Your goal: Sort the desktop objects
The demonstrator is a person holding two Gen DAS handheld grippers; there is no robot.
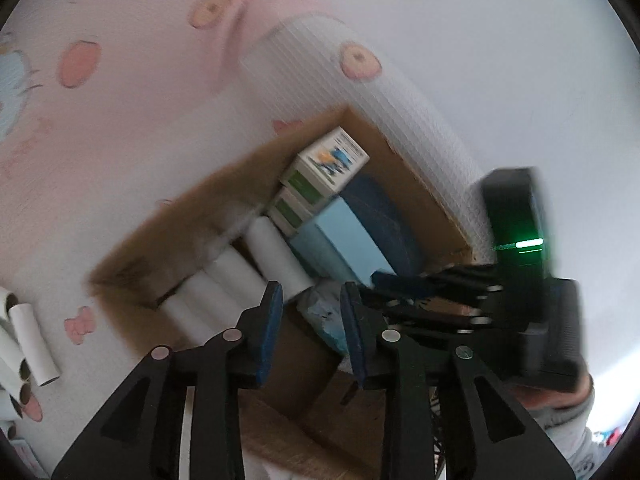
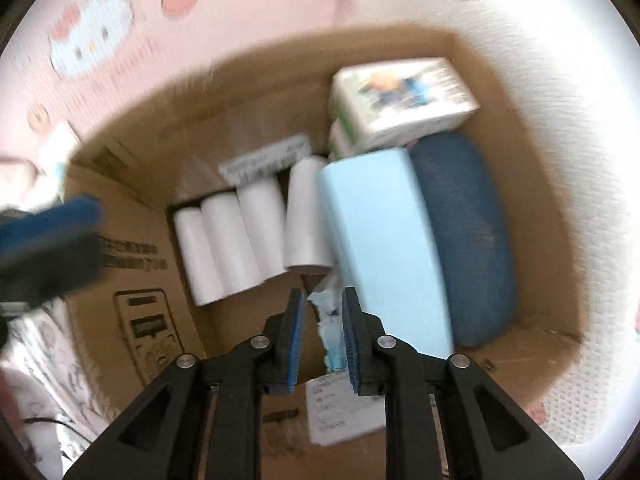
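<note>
Inside, the cardboard box (image 2: 132, 216) holds smooth white rolls (image 2: 240, 232); right gripper (image 2: 322, 340) spread around crinkled blue packet (image 2: 330, 332), left gripper (image 1: 310, 332) released.

No legible text, only blur.

cardboard box (image 2: 132, 264): matt brown, printed | rolls (image 2: 240, 236) inside box: smooth white plastic film | pouch (image 2: 468, 236) at box's right wall: blue matt cloth | gripper pads (image 2: 295, 336): blue, ribbed
</note>
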